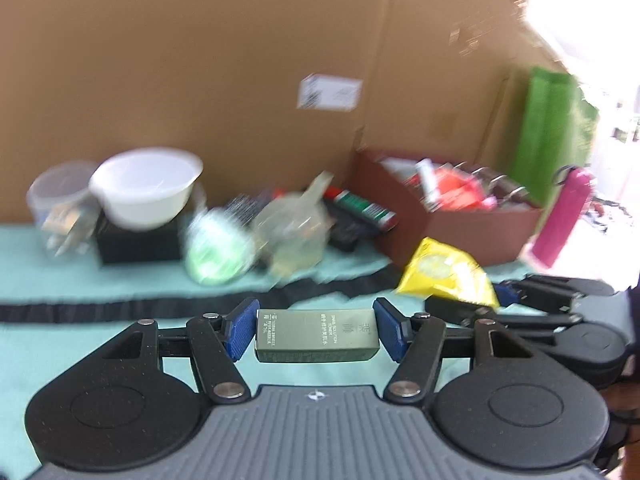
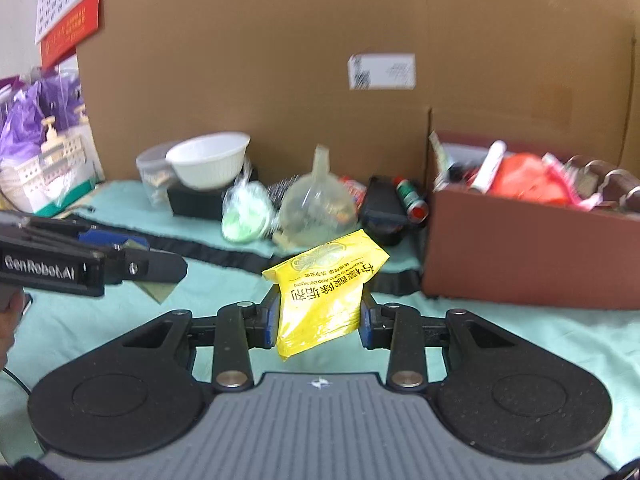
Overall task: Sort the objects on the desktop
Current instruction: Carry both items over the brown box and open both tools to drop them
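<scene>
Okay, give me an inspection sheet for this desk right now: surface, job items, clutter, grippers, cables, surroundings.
Surface: teal cloth crossed by a black strap.
Job's things: grey-green rectangular carton and yellow printed sachet, both lifted; brown open box already holds mixed items.
Clutter: white ribbed bowl on a black block, clear plastic funnel, wrapped green bundle.
Grippers: left gripper jaws closed on the carton; right gripper jaws closed on the sachet.
Cables: nothing seen for certain.
Surroundings: tall cardboard backdrop, wall calendar.
</scene>
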### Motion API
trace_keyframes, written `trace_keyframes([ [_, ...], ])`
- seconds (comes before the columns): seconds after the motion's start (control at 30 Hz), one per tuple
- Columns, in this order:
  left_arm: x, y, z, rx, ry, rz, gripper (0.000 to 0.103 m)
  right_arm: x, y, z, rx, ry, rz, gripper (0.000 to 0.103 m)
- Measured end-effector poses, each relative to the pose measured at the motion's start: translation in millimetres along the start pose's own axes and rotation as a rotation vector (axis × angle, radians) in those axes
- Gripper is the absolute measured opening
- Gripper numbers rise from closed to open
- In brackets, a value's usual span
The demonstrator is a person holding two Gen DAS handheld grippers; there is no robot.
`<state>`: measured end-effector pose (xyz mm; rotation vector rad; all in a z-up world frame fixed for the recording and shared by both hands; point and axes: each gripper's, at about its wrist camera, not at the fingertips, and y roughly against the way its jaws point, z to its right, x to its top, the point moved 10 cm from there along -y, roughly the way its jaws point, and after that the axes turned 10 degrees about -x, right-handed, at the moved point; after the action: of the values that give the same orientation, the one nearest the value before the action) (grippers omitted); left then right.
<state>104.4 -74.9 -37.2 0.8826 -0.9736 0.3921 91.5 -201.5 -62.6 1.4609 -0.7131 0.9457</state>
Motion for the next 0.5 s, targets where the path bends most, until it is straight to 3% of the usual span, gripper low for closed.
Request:
trace_keyframes([
  [0.23, 62, -20, 67, -0.199, -0.066, 0.056, 0.065, 31, 24, 44, -0.083, -0.035, 0.106, 0.036],
  [0.5, 135, -94, 114, -0.284, -0.071, 0.056, 0.065, 75, 33, 109, -0.246, -0.035, 0.214, 0.036],
])
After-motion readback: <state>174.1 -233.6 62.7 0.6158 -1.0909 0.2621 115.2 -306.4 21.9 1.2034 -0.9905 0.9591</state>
